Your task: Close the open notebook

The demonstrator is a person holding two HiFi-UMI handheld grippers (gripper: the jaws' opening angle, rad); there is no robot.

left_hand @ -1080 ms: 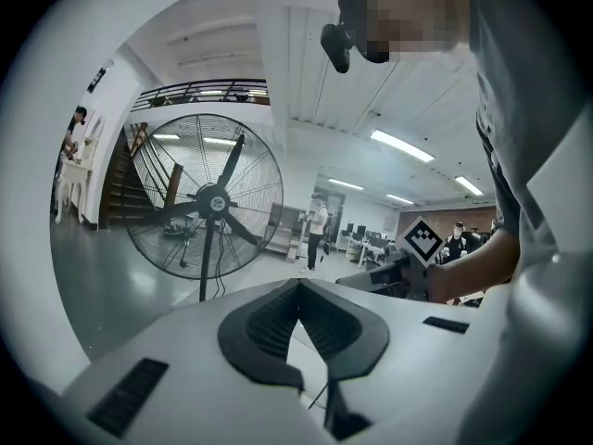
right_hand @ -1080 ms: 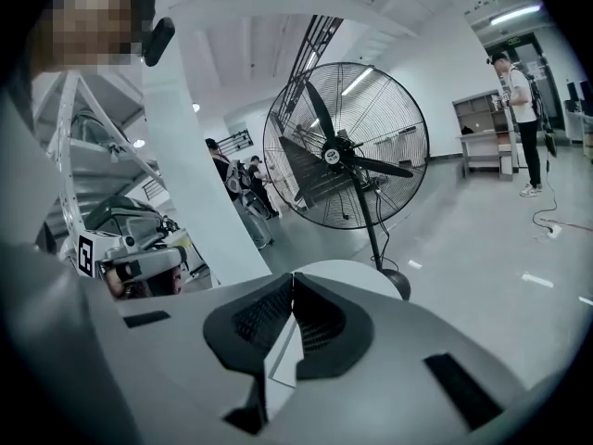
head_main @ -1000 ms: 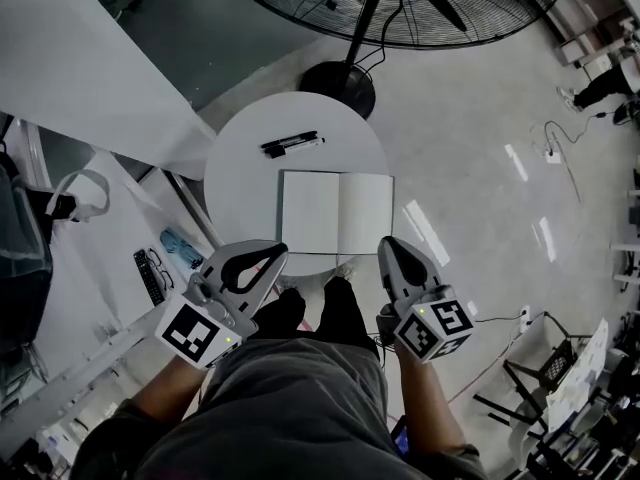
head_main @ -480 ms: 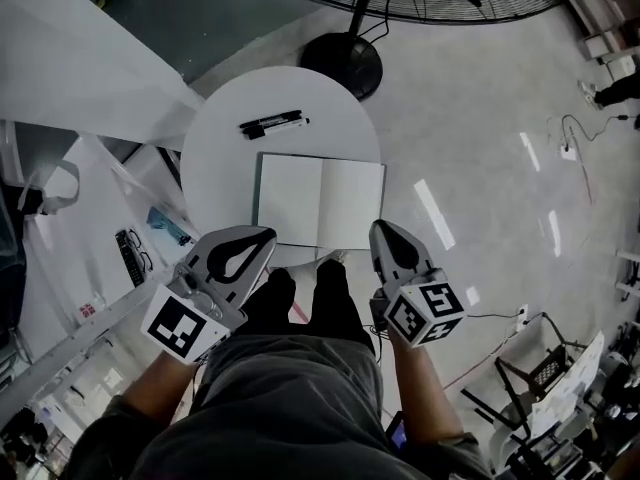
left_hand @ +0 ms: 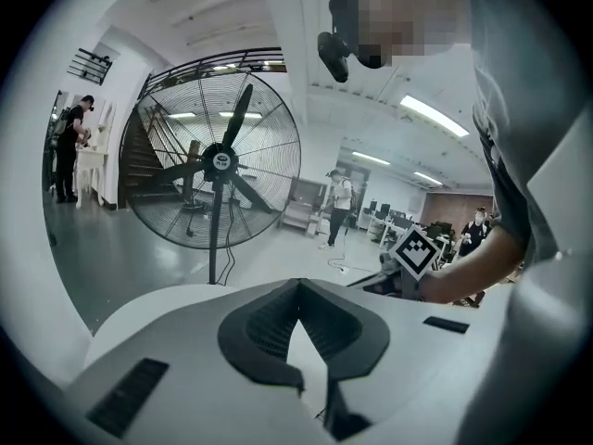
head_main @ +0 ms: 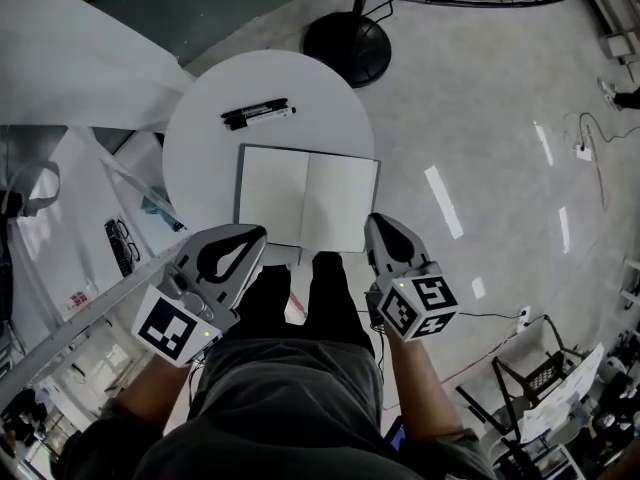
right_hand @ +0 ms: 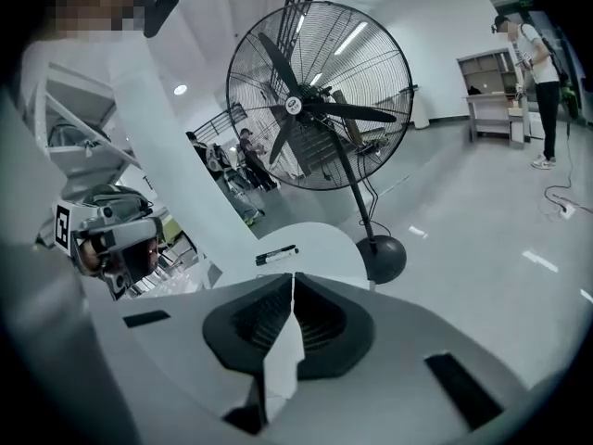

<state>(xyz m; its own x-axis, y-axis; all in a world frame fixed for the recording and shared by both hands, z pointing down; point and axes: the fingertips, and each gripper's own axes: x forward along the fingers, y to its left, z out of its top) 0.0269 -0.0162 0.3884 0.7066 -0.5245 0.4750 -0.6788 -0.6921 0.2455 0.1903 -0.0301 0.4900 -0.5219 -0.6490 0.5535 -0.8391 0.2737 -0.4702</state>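
From the head view, a round white table (head_main: 200, 138) stood on a shiny grey floor (head_main: 480, 118). The notebook (head_main: 308, 200) lay open and flat on the near side of the table. It had two plain white pages and a thin dark edge. Two black pens (head_main: 258, 114) lay side by side farther back on the table, apart from the notebook. A round black foot (head_main: 345, 48) of a fan sat on the floor just past the table.

The left gripper (head_main: 252, 234) and the right gripper (head_main: 377, 224) were smooth, grey and pointed. Each had a black-and-white checked cube at its back. Their tips were by the notebook's two near corners, but I could not tell if they touched it. At the far left lay what looked like a white bag (head_main: 35, 183) with a loop handle. Its inside did not show.

The left gripper view showed its two jaws pressed together at the tip, with nothing between them. Only here and in the next view did the whole fan (left_hand: 222, 165) show. It was a big round wire cage with dark blades on a thin pole. The notebook did not show here.

The right gripper view showed its jaws shut tight and empty too. Past them were the table's curved edge and one pen. A person (right_hand: 537, 72) stood far off at the right.
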